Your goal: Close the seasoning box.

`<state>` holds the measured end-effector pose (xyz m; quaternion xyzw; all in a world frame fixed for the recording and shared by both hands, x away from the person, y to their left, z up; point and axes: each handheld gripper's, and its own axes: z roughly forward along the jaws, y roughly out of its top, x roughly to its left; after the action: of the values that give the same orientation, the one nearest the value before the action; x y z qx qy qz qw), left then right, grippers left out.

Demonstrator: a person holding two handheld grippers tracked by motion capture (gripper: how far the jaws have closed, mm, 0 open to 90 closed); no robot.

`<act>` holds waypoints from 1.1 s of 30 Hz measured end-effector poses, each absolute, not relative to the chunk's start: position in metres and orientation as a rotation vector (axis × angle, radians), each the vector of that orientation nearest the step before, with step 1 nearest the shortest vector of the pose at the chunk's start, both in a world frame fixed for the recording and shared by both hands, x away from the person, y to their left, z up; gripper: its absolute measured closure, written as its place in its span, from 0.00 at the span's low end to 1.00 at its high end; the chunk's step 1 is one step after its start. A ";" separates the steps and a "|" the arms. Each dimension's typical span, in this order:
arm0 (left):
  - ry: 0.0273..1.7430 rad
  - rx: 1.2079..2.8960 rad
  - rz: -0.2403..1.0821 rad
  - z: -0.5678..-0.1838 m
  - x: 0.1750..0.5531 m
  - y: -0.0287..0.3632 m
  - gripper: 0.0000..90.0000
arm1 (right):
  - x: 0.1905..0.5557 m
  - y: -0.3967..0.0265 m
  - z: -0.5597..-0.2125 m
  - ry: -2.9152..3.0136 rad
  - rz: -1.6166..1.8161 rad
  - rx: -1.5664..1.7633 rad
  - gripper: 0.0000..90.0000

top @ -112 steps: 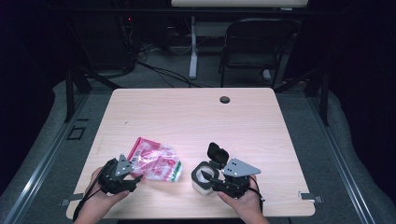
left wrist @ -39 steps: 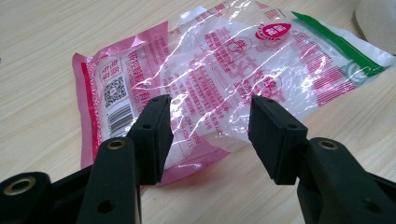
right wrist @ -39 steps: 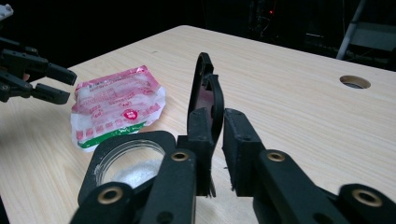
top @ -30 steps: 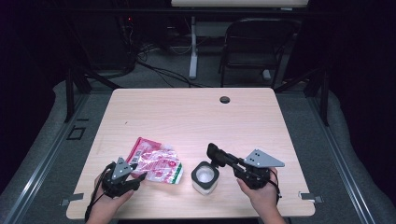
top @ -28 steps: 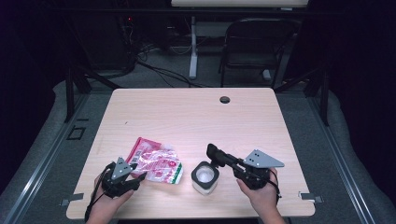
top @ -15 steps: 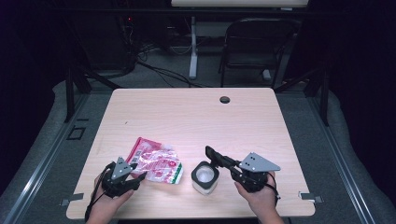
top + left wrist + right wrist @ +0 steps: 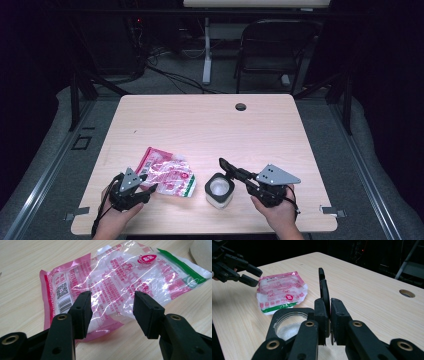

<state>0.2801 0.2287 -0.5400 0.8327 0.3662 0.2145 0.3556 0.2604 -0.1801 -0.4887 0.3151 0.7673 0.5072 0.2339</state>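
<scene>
Right tool [image 7: 327,315]: jaws nearly shut, clamping the edge of a thin black lid [image 7: 323,288], held on edge, long axis running straight ahead. Open jar [image 7: 219,189] of white granules stands just below-left of it. Left tool [image 7: 112,312]: jaws wide, over the near end of a pink plastic bag [image 7: 120,282] lying flat on the tabletop [image 7: 210,125], its length running away ahead.

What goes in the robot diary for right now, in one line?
left hand-held gripper: open over bag | right hand-held gripper: shut on lid | jar: open, on table
</scene>
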 end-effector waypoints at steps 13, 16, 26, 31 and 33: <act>0.928 2.167 0.543 -0.540 0.283 0.225 0.55 | 0.258 -0.181 -0.491 2.118 1.405 0.860 0.90; 0.930 2.166 0.545 -0.541 0.284 0.224 0.55 | 0.258 -0.181 -0.492 2.118 1.408 0.861 0.89; 0.925 2.158 0.546 -0.539 0.283 0.227 0.54 | 0.256 -0.178 -0.493 2.121 1.408 0.859 0.88; 0.925 2.157 0.550 -0.539 0.281 0.228 0.54 | 0.255 -0.174 -0.493 2.128 1.404 0.851 0.87; 0.930 2.155 0.546 -0.539 0.281 0.228 0.54 | 0.255 -0.174 -0.493 2.133 1.402 0.843 0.86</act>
<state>0.2808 0.2276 -0.5386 0.8350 0.3603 0.2116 0.3580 0.2551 -0.1735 -0.4928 0.3056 0.7731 0.5082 0.2249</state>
